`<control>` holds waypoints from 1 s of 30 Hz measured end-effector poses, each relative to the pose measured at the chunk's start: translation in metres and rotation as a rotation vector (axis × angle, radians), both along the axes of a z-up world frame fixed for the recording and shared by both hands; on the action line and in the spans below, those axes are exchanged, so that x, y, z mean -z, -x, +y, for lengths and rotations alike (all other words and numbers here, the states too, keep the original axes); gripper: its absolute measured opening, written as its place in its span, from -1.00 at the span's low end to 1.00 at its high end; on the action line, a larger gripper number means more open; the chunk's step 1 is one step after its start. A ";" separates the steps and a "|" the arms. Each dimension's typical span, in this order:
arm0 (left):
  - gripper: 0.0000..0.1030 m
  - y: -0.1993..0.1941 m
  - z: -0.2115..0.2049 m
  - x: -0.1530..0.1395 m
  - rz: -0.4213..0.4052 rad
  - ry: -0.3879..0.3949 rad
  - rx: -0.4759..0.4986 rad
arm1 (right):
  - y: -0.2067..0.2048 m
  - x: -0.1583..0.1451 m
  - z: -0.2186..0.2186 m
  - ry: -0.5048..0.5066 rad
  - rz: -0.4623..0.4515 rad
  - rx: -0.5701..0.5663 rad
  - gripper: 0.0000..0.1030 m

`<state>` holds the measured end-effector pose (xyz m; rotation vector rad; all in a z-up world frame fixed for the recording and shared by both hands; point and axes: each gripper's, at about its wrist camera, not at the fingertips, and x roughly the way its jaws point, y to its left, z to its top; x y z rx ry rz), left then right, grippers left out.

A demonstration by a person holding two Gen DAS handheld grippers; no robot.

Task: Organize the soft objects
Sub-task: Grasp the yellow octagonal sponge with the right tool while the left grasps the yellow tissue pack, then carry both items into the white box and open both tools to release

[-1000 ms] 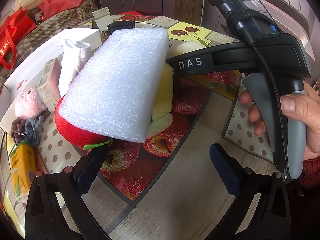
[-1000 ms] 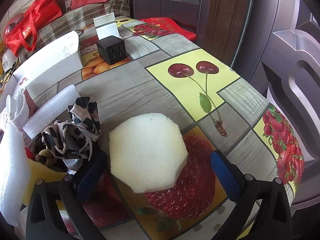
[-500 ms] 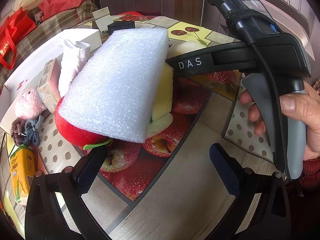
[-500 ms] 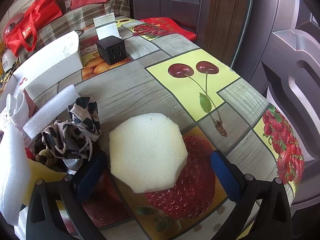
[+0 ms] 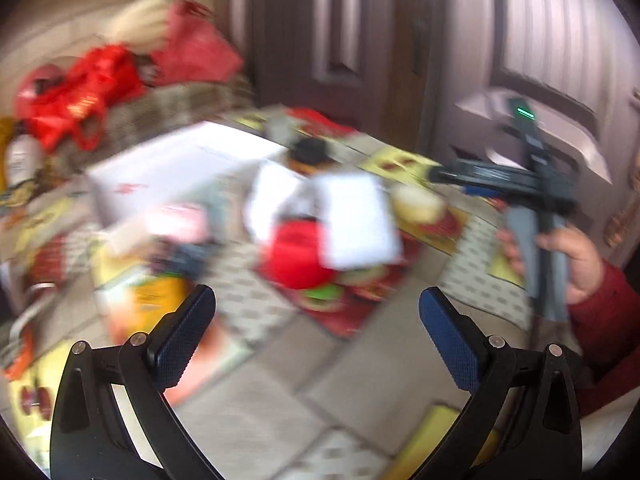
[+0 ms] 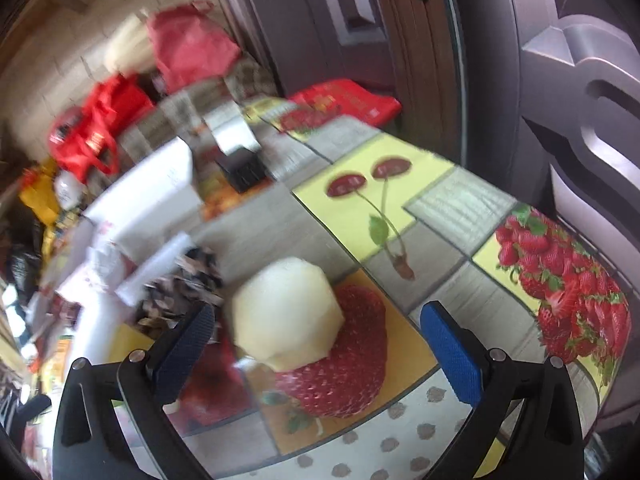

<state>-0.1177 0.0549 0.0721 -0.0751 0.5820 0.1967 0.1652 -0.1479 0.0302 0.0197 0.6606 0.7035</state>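
Left hand-held gripper (image 5: 316, 316): released, jaws spread wide, nothing between the blue pads. It is raised above the desk (image 5: 256, 408), touching no object. The left wrist view is motion-blurred, so fine detail cannot be read.

Right hand-held gripper (image 6: 316, 330): released, jaws spread wide, holding nothing. The pale yellow sponge (image 6: 286, 316) lies on the desk between and slightly ahead of the two pads, nearer the left pad. Contact with either pad cannot be confirmed. In the left wrist view, the same gripper is seen from the side, gripped by the person's right hand (image 5: 576, 256).

Soft objects: the white foam block (image 5: 354, 226) rests tilted on the red plush (image 5: 296, 256) near the middle of the desk. A leopard-print cloth (image 6: 188, 284) lies just left of the sponge, beside a thin white foam strip (image 6: 156, 268). A white box (image 5: 176, 168) stands behind this cluster, with a black cube (image 6: 242, 170) near it.

Edges and open room: the desk's rounded edge curves along the right, close to the door (image 6: 580, 120). The fruit-printed surface to the right of the sponge carries no objects. The left side is crowded.
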 end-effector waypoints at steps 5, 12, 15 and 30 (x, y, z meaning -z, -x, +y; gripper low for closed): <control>0.99 0.005 0.069 0.013 0.066 0.001 -0.213 | 0.001 -0.018 -0.009 -0.060 -0.086 -0.087 1.00; 0.99 -0.018 0.078 0.054 0.245 0.090 -0.185 | -0.016 0.004 0.036 0.219 -0.032 -0.144 1.00; 0.99 -0.031 0.073 0.056 0.273 0.045 -0.173 | -0.020 0.016 0.045 0.277 0.015 -0.156 1.00; -0.07 0.001 0.081 0.042 0.080 0.069 -0.270 | -0.008 -0.006 0.014 0.064 -0.052 -0.147 0.13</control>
